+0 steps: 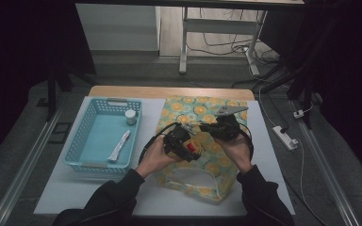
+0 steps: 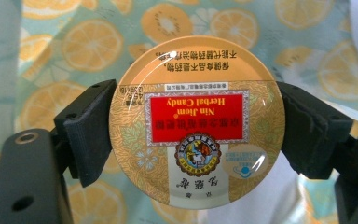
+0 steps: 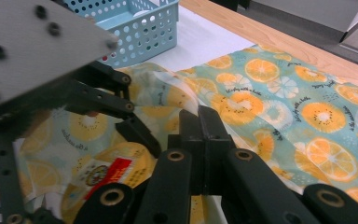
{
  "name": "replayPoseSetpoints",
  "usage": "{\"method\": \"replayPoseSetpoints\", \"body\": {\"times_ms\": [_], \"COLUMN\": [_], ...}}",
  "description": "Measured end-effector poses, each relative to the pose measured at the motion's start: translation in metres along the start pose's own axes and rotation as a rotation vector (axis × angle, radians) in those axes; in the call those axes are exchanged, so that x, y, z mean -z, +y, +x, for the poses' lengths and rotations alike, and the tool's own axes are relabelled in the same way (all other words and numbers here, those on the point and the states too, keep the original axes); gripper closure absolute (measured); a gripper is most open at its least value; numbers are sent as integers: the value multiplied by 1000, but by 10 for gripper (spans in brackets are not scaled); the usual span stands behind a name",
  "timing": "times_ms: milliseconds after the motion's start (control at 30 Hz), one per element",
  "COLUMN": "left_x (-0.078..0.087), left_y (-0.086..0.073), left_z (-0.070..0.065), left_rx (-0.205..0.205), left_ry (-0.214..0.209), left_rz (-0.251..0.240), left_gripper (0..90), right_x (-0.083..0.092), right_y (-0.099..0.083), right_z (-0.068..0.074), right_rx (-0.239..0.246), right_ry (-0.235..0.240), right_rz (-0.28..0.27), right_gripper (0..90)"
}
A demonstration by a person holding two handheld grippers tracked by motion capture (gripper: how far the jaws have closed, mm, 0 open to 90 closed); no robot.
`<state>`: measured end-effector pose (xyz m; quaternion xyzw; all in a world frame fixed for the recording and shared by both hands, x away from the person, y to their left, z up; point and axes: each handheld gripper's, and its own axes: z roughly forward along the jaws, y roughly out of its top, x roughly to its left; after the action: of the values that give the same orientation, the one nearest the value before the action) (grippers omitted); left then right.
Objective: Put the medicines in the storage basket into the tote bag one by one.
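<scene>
We have the round candy tin (image 2: pixel 196 122) clamped between the jaws of our left gripper (image 1: pixel 183 139), one pad pressing each side of its rim, the printed lid facing the camera that rides on that gripper. Beyond the tin, past the jaw tips, lies the fruit-print bag (image 2: pixel 88 44).

Our right gripper (image 1: pixel 215 127) has its jaws shut together, and they appear to pinch a fold of the bag's cloth (image 3: pixel 186 98) near its mouth, lifting that edge; we cannot tell for certain how much cloth sits between the pads. In the right gripper view, the tin (image 3: pixel 112 173) shows just to the left of those closed jaws and below them, near the raised edge of the bag.

As we judge it, the work is packing the tin into the bag. The pick-up is done and the mouth seems held open. What is left: slide the tin in under the lifted cloth, part the left jaws, and let go of the bag. Well off to the left, the blue basket (image 1: pixel 87 141) holds a small jar (image 1: pixel 130 116) and a tube (image 1: pixel 119 146), which may follow.
</scene>
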<state>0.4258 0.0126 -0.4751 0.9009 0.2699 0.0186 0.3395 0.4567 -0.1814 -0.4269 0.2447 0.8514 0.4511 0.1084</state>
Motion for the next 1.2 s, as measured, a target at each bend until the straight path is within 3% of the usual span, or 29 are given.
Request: {"method": "replayPoseSetpoints", "body": {"times_ms": [367, 533, 933, 1100, 1200], "left_x": [-18, -27, -47, -52, -52], "left_y": [1, -1, -2, -4, -3], "left_z": [11, 18, 24, 27, 26], "left_rx": [32, 58, 63, 72, 91], "left_ry": [84, 91, 147, 150, 159], "left_rz": [6, 5, 38, 20, 3], "left_gripper": [201, 201, 200, 191, 133], "right_x": [-4, -8, -15, -17, -18], "right_y": [0, -2, -5, -7, -8], "right_z": [3, 2, 1, -2, -3], "right_rx": [4, 4, -3, -12, -13], "right_ry": [4, 2, 2, 1, 1], "right_rz": [10, 21, 39, 47, 49], "right_gripper": [900, 900, 900, 900, 900]}}
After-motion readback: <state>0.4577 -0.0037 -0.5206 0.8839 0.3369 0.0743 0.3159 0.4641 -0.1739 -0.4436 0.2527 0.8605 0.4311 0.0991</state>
